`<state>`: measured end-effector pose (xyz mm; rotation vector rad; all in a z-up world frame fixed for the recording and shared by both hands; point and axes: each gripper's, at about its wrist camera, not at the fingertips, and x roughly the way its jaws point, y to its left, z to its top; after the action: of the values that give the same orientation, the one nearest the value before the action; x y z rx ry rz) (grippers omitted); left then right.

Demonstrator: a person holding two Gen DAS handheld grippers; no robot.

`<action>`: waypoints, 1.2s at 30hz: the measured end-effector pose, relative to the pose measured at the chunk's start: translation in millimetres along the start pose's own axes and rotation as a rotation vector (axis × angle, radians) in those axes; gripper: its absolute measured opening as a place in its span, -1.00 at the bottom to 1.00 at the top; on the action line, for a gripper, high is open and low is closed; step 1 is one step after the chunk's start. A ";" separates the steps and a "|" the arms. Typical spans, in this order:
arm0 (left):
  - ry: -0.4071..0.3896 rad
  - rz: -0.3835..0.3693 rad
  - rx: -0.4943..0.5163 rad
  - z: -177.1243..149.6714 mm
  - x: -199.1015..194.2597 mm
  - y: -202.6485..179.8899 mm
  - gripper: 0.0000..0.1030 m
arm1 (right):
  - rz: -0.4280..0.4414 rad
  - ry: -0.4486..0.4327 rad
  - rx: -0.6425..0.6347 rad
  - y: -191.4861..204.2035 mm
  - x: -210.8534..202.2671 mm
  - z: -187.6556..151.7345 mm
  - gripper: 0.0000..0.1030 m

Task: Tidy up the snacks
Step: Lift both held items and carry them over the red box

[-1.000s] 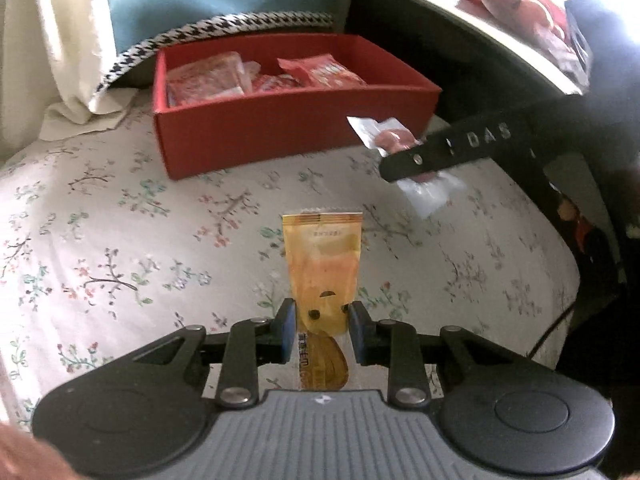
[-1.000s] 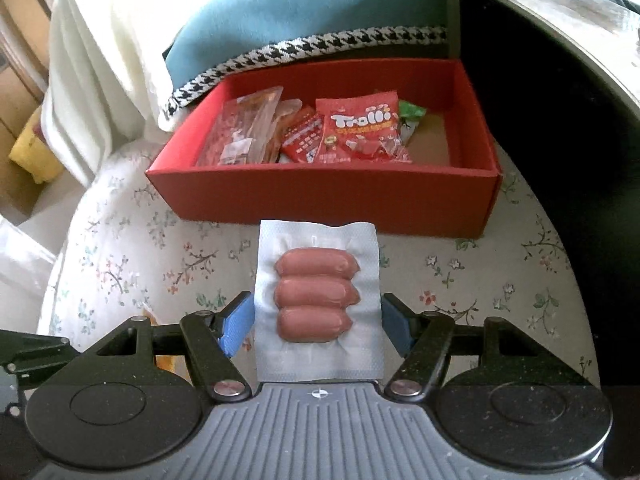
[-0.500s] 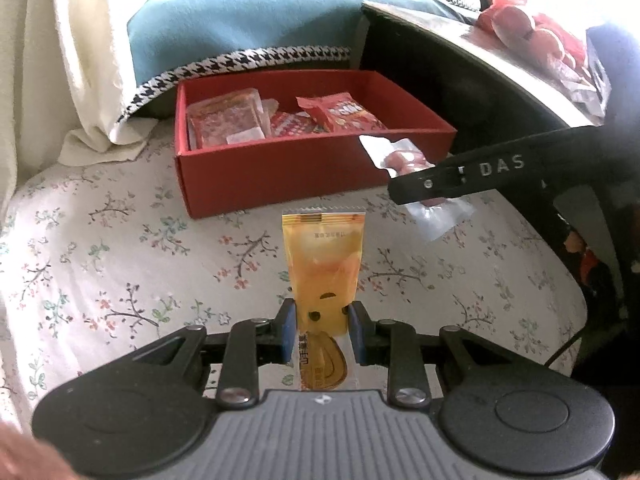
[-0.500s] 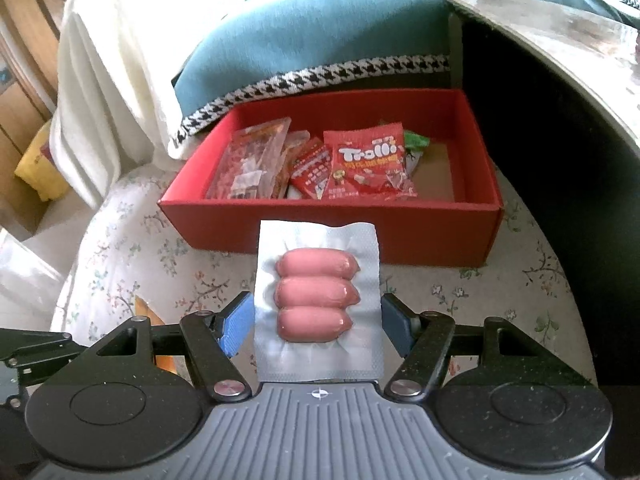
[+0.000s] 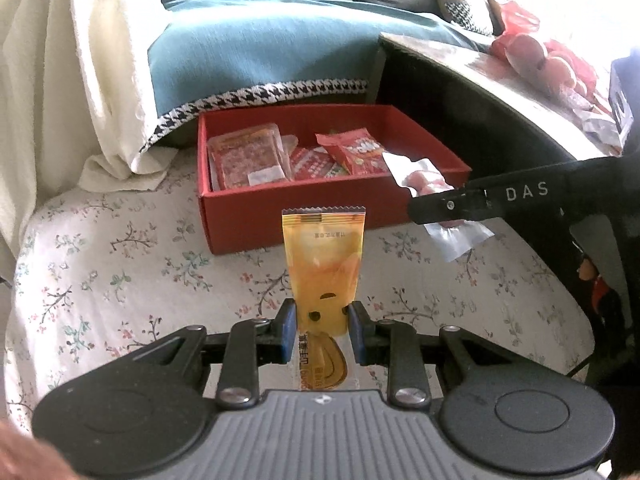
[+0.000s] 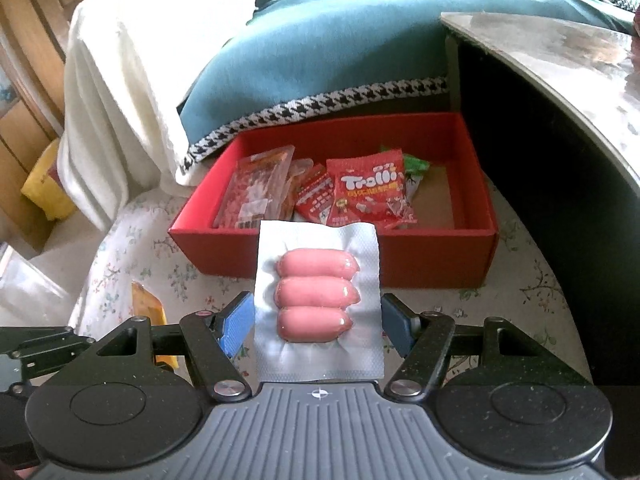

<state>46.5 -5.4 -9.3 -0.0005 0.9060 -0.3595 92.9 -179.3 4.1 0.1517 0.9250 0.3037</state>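
My left gripper (image 5: 322,330) is shut on a yellow snack packet (image 5: 323,264) and holds it upright above the floral cloth. My right gripper (image 6: 318,328) is shut on a clear pack of three pink sausages (image 6: 318,294); the pack also shows in the left wrist view (image 5: 424,182), near the right front corner of the red box. The red box (image 5: 280,212) lies ahead and holds a Trolli bag (image 6: 370,190), a clear tray of red snacks (image 6: 256,192) and other red packets.
A floral cloth (image 5: 120,272) covers the surface. A dark table (image 6: 560,80) stands to the right of the box. A teal cushion with houndstooth trim (image 5: 260,52) and a white cloth (image 6: 132,80) lie behind it.
Both grippers have risen with their packs, so the box now sits lower and farther in both views. Neither grip has changed.
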 end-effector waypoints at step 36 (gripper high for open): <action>-0.209 0.103 -0.061 83.1 15.8 15.6 -0.58 | 0.010 -0.161 0.016 -8.8 2.2 52.0 0.44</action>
<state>124.0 -8.0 27.9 -0.0468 0.7073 -0.2306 137.6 -186.9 31.1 0.1931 0.7679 0.2894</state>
